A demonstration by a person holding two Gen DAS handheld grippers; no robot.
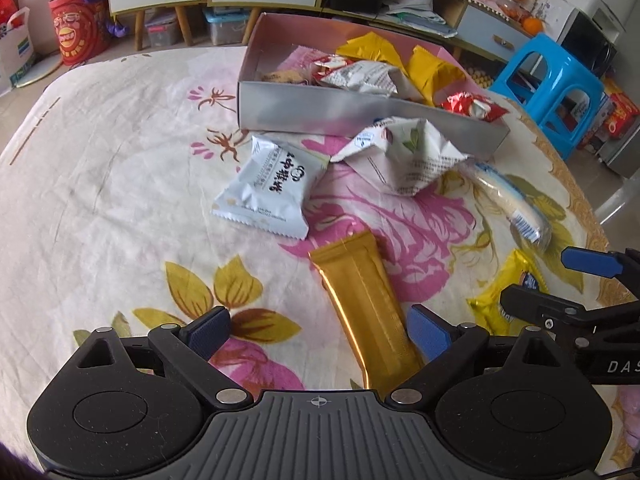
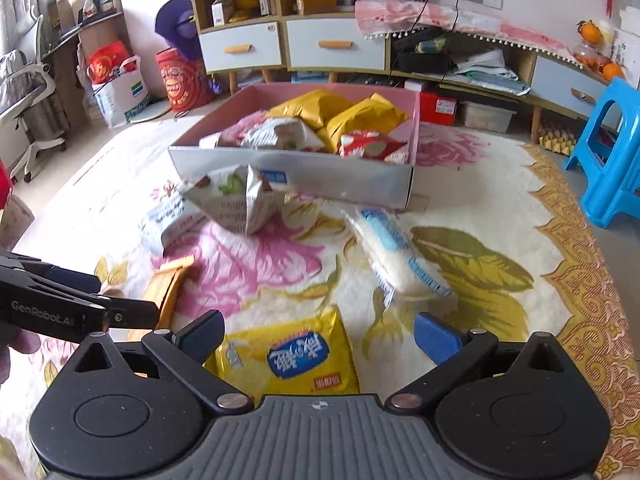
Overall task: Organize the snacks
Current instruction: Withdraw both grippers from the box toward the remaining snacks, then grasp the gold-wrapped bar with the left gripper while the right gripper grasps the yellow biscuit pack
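Both tools stand wide open, holding nothing. Left tool (image 1: 318,330) hovers low in the frame over the gold bar (image 1: 366,312), which lies between its fingers without being pressed. Right tool (image 2: 320,336) hangs over the yellow pack (image 2: 288,354) at lower centre. Further up the floral cloth (image 1: 100,168) lie a white pack (image 1: 268,192), a crumpled pack (image 1: 404,156) and a rice roll (image 2: 400,256). Behind them, at upper centre, the box (image 2: 320,180) already has several snacks in it.

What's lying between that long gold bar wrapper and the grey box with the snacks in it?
In the left wrist view, two pale packets lie between the gold bar and the box: a flat white packet and a crumpled white bag.
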